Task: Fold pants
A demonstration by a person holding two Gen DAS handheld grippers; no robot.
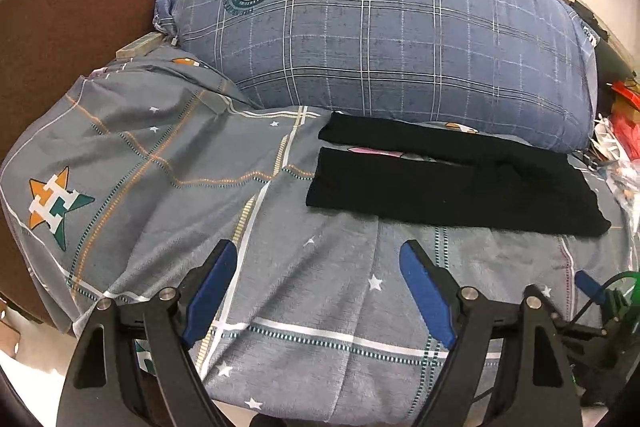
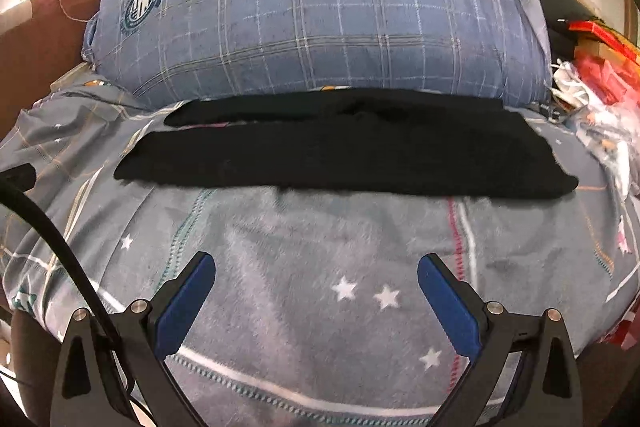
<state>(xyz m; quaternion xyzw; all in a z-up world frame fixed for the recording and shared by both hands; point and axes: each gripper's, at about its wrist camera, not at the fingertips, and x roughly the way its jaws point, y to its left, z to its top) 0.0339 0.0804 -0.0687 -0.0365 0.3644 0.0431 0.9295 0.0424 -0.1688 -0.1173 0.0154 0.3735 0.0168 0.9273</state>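
Your pants lie flat on the bed against the pillow, both hand-held grippers spread wide over bare quilt.

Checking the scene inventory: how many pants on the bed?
1: black pants lying flat on the grey bedsheet in front of the blue plaid pillow, legs pointing left. More clothing behind the pillow may be hidden.
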